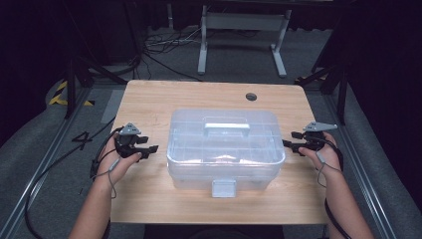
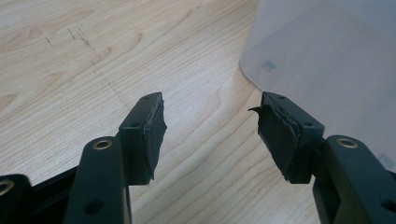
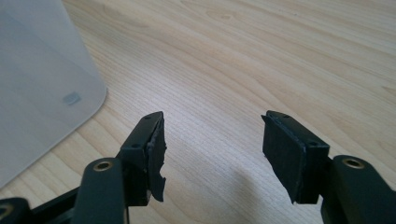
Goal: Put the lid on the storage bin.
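Left tool [image 1: 149, 149]: black jaws spread wide, nothing between them; pads [image 2: 154, 135] worn and ragged at the edges. It hovers just off the left end wall of the clear rectangular plastic storage box with a closed lid [image 1: 226, 149], not touching.

Right tool [image 1: 291, 145]: jaws likewise spread, empty, tips just beside the right end wall of the box (whether there is contact I cannot tell from the high view).

Key relation: from the left tool the box lies at 3 o'clock; from the right tool, at 9 o'clock. The long axis of the box runs left to right, so each tool faces one short end. Both hands look about equally near. Judgement: the next move is a two-sided closing-in on the ends, which calls for both tools to meet the walls at matching height.

The box sits at the centre of the worktop, its white carrying handle [image 1: 227, 126] on top of the lid and its front latch [image 1: 223, 188] at 6 o'clock.

Worktop: light wood-grain rectangular top [image 1: 149, 99], with a round cable hole [image 1: 251, 96] at 1 o'clock.

Room: dim, grey floor, loose cables [image 1: 164, 45] and a white metal frame [image 1: 244, 30] at 12 o'clock.
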Demonstrator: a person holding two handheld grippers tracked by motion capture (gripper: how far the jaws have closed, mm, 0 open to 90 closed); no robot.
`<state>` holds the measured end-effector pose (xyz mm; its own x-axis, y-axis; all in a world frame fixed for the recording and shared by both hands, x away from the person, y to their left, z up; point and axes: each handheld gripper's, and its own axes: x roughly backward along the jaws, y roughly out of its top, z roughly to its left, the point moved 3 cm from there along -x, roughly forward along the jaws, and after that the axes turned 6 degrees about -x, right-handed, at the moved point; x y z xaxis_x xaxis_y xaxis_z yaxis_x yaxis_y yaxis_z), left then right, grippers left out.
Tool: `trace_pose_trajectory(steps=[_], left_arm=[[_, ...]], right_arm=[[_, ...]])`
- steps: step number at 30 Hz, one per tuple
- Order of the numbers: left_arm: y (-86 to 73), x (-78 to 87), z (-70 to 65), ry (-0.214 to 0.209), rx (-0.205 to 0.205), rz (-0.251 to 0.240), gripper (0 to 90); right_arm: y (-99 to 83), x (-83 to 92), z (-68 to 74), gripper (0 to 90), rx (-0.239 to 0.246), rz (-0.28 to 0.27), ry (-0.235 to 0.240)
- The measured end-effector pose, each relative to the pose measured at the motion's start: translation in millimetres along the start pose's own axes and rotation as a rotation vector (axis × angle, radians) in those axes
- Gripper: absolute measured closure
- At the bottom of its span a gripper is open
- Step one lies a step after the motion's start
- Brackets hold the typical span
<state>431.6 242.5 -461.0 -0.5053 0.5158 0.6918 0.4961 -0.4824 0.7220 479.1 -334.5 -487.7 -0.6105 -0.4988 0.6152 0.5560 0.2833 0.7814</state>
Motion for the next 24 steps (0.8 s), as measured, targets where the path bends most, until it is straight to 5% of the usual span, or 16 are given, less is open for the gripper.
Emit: trace_pose_trajectory(steps=[6,14,24], left_arm=[[-2.2,-4.7,-2.3,-0.020,-0.010,0.020,41.5],[-5.8,-12.9,-9.0,-0.049,-0.058,0.114,40.2],[-7.7,-14.2,-11.0,-0.060,-0.039,0.157,37.1]], right_arm=[[-4.9,-10.9,4.2,39.2,0.011,0.020,0.010],[-7.5,-19.1,9.8,37.7,0.036,0.044,0.012],[-9.4,-21.7,11.0,35.5,0.042,0.057,0.029]])
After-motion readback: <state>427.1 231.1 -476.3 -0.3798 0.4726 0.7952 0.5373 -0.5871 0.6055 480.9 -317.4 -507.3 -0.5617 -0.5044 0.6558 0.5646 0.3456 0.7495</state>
